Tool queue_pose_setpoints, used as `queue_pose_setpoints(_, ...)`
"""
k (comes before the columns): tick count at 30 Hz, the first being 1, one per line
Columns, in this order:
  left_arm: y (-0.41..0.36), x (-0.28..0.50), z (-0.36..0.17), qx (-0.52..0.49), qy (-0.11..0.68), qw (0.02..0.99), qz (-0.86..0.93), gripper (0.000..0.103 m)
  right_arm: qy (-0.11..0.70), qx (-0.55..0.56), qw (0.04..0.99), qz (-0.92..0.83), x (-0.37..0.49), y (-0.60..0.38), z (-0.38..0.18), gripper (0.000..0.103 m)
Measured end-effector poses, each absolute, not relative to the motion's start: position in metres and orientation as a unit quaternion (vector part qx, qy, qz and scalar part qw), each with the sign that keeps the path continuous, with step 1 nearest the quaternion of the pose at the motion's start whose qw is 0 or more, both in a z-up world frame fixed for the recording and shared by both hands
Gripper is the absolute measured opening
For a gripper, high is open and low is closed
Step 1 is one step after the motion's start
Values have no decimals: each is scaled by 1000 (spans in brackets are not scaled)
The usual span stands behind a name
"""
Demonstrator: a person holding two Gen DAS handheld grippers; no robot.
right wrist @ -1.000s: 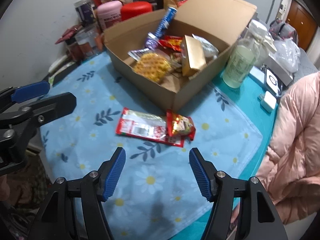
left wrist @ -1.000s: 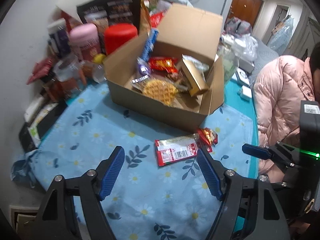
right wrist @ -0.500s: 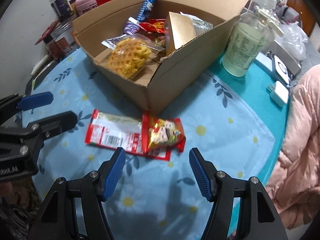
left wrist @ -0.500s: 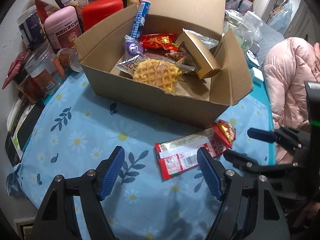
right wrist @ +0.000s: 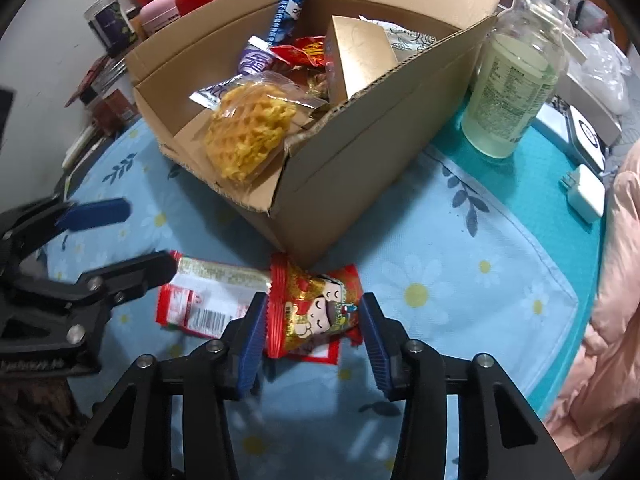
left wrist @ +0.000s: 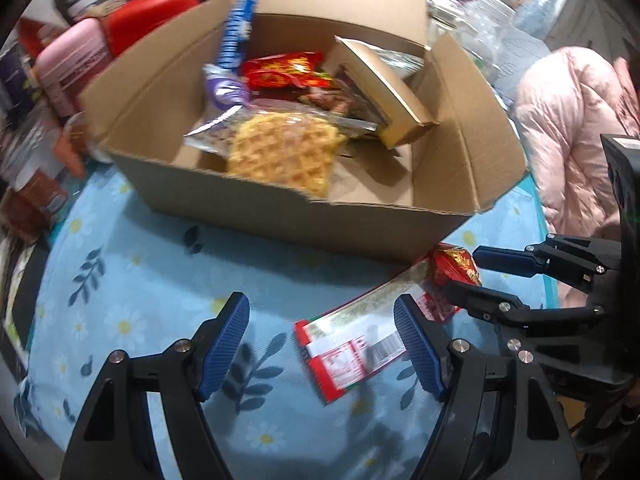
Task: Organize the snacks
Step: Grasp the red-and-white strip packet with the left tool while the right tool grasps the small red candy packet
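Note:
An open cardboard box [left wrist: 280, 216] [right wrist: 352, 168] holds a waffle pack [left wrist: 284, 152] [right wrist: 248, 132], a gold box [left wrist: 384, 84] and other snacks. In front of it on the flowered cloth lie a long red-and-white wrapper [left wrist: 356, 340] [right wrist: 208, 296] and a small red cartoon snack packet [right wrist: 316, 312] [left wrist: 454, 268] on top of its end. My right gripper [right wrist: 314, 340] is open with its fingers on either side of the red packet, low over the cloth. My left gripper [left wrist: 320, 348] is open, and the long wrapper lies by its right finger.
A clear bottle of pale liquid [right wrist: 516, 76] stands right of the box. Jars and canisters [left wrist: 76, 72] crowd the back left by the wall. A white charger [right wrist: 586, 196] lies on the teal table. A person in a pink jacket [left wrist: 576, 128] sits at the right.
Both grippers have moved forward and down toward the two packets. The right gripper's fingers now straddle the red packet and stand closer together. The left gripper has come near the long wrapper.

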State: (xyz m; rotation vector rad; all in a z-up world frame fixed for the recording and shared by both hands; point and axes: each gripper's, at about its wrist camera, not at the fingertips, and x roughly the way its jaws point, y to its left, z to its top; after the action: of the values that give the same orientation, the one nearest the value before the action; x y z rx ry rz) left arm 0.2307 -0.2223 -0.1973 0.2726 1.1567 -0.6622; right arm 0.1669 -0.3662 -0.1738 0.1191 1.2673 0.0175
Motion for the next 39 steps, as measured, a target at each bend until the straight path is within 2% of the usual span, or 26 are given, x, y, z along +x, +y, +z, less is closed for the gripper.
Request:
queue_pose_setpoints(7,-247,226,-210,149,529,750,-369,75,609,60,791,13,149,-373,-176,36)
queue_pose_setpoints(17,-266,219,-237,171,565,688,-422,75,635,69,770,4,140,-380,-177,36)
queue_pose_setpoints(22,-267,206,-239,200,554,689,-423,75,632,70,772,2,141,-378,-171,56)
queue_pose_setpoints(25,-269,198,-241,214,544,700,-411,75,634,67,771,-1,141,-381,-169,57)
queue_pose_setpoints(29,-270,191,-242,223,535,717,-388,64,633,78,770,-6,140,-385,-164,57)
queue_pose_setpoints(35,-249,196,-239,167,577,726,-334,53,628,121,768,-20,143,-396,-154,57)
queue_pose_setpoints(39,-230,197,-238,143,586,743,-290,53,619,163,768,-33,149,-403,-154,57)
